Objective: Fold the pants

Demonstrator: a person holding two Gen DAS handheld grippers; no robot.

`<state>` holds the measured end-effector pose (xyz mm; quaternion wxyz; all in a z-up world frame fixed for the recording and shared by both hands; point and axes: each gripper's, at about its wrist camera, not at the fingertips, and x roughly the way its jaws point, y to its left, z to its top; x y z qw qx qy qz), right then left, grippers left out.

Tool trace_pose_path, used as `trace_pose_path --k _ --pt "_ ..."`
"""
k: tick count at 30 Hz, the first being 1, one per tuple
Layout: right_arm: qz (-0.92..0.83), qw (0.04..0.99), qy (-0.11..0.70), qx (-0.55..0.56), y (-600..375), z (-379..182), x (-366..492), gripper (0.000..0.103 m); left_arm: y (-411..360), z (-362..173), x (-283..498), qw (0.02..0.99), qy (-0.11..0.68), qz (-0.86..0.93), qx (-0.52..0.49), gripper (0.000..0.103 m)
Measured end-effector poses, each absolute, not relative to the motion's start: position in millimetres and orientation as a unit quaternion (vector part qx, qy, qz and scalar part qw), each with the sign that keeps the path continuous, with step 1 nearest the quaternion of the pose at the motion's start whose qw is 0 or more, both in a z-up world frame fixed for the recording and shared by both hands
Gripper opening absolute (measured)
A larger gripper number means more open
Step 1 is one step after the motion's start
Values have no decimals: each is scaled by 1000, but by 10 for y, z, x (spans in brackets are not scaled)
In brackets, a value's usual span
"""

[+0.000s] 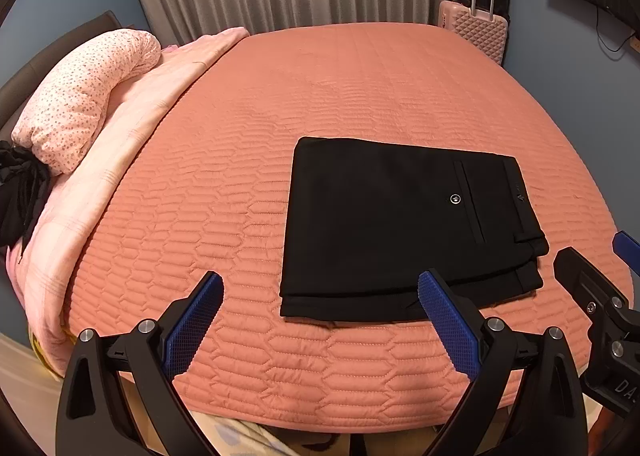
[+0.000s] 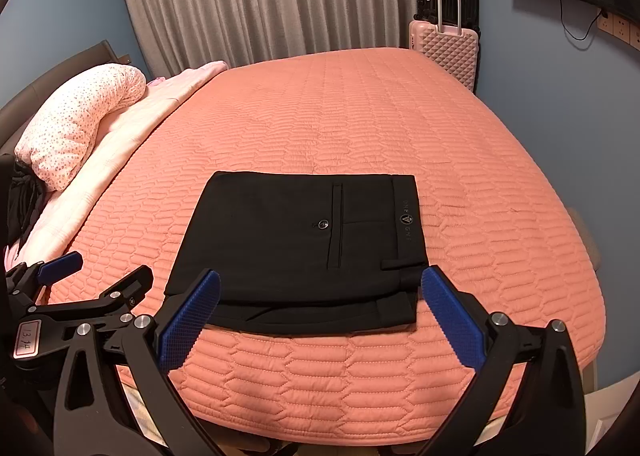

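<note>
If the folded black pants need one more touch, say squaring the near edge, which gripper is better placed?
Right, probably. The right gripper is open with the pants' near edge between its fingers; the left gripper sits off toward their left corner.

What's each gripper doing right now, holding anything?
Left gripper: open, holding nothing, short of the pants.
Right gripper: open, holding nothing, at the near edge of the pants.

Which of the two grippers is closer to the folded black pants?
Right. The right gripper hangs open straight in front of the pants, its fingertips framing their near edge. The left gripper, also open, sits off their left side, mostly over bare bedspread.
</note>
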<state>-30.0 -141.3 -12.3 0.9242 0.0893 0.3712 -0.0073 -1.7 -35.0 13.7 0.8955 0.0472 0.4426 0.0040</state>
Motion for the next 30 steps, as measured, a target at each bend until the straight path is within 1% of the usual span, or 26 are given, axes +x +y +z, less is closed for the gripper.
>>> trace_pose_path --k 30 --pt "-11 924 370 92 -1428 -106 -310 98 -356 91 -47 894 444 -3 56 97"
